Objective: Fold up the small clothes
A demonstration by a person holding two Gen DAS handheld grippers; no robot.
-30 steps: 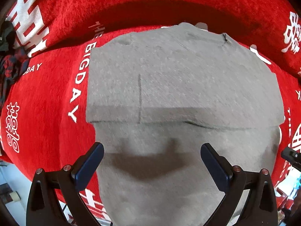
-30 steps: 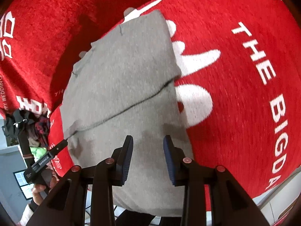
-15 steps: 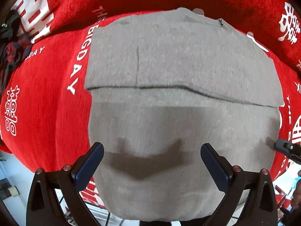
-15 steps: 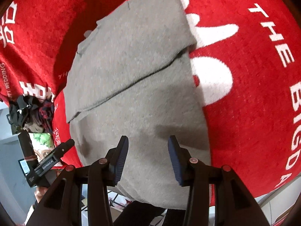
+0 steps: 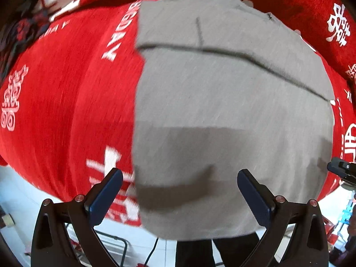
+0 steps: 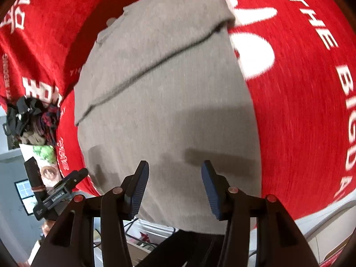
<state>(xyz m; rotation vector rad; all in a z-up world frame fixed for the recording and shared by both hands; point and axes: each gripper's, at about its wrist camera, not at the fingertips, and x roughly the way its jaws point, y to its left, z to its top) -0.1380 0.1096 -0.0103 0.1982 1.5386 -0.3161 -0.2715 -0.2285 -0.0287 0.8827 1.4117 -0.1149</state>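
A grey garment point(image 5: 222, 102) lies flat on the red cloth-covered table point(image 5: 66, 102), its far part folded over along a dark crease. Its near hem hangs over the table's front edge. My left gripper point(image 5: 179, 191) is open and empty above the garment's near left part. My right gripper point(image 6: 174, 184) is open and empty above the near hem of the same garment point(image 6: 169, 93). The other gripper's tip shows at the right edge of the left wrist view point(image 5: 342, 171) and at the lower left of the right wrist view point(image 6: 60, 193).
The red cloth point(image 6: 300, 89) carries white lettering. A pile of dark and plaid clothes point(image 6: 33, 120) lies at the table's left end, also in the left wrist view point(image 5: 20, 29). Floor and cables show below the table's front edge.
Both grippers have drawn back toward the garment's near hem, which now shows over the table edge. The right gripper's jaws have opened wider. The garment has not moved.
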